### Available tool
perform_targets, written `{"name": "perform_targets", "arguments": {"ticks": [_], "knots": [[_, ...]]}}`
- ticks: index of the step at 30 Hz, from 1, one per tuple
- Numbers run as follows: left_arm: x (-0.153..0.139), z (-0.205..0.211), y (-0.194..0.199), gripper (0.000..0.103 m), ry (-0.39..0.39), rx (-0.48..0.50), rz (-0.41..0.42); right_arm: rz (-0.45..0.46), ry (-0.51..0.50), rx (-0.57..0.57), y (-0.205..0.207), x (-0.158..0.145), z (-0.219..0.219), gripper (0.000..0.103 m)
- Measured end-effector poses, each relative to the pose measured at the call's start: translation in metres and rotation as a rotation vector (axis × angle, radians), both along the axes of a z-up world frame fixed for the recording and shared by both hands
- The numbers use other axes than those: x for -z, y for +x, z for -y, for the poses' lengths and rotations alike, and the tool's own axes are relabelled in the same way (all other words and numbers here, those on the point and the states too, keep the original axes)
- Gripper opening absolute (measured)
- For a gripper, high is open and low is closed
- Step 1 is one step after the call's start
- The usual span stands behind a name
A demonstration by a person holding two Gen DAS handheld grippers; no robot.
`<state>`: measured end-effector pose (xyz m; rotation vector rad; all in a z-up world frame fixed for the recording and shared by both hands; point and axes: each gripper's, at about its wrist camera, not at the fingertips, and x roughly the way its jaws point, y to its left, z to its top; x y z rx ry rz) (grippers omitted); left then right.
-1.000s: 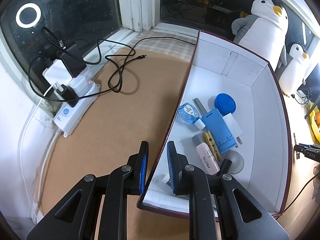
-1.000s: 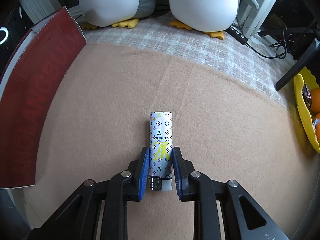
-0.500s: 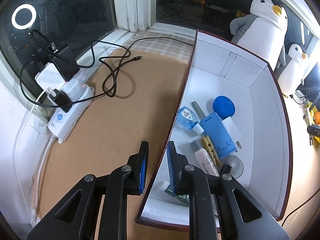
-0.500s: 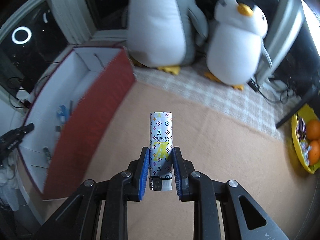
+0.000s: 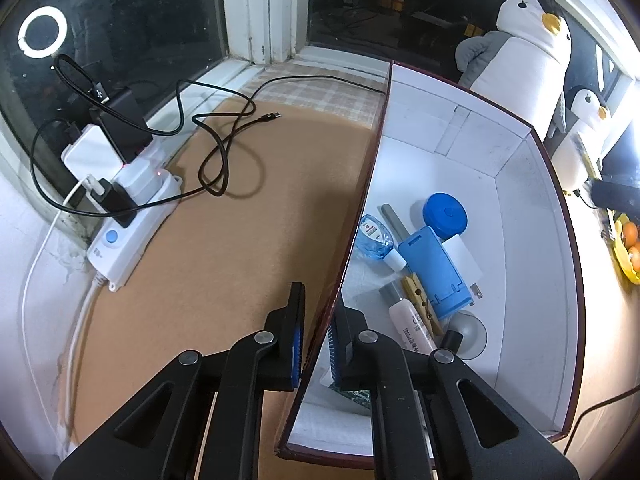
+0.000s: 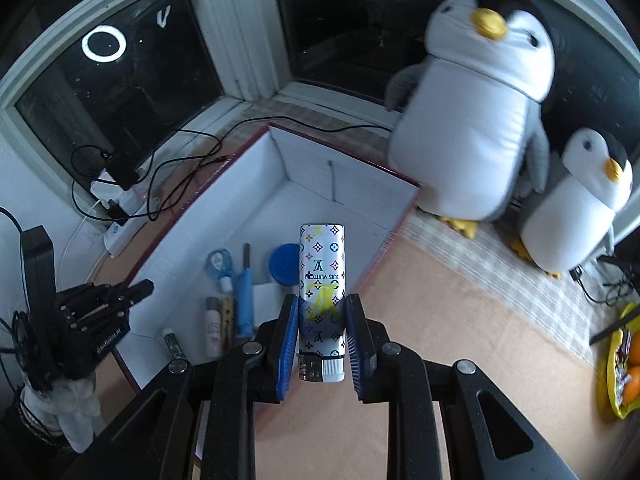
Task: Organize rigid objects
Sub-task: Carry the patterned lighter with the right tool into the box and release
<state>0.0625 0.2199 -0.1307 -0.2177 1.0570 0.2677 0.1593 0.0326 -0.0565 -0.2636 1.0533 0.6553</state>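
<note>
Tongs [image 6: 322,336] tight around lighter [image 6: 322,280]

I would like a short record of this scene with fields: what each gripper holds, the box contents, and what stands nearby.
right gripper: shut on the lighter, held above the box
left gripper: shut on the box's left wall
box: white inside, dark red outside
box contents: blue round lid, blue stand, small clear bottle, clothespin, tube, suction cup
nearby: power strip, two penguin toys
</note>
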Motion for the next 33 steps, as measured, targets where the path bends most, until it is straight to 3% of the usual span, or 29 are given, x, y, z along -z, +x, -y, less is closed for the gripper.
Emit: {"name": "perform_targets", "arguments": {"ticks": [14,33], "knots": [[0.002,0.0,0.0,0.009,-0.005,0.004,0.007,-0.052,-0.088,-0.055,0.016,0.038,-0.074,0.021],[0.001,0.001,0.0,0.009,-0.007,0.004,0.007,-0.105,-0.189,-0.101,0.012,0.08,-0.094,0.021]]}}
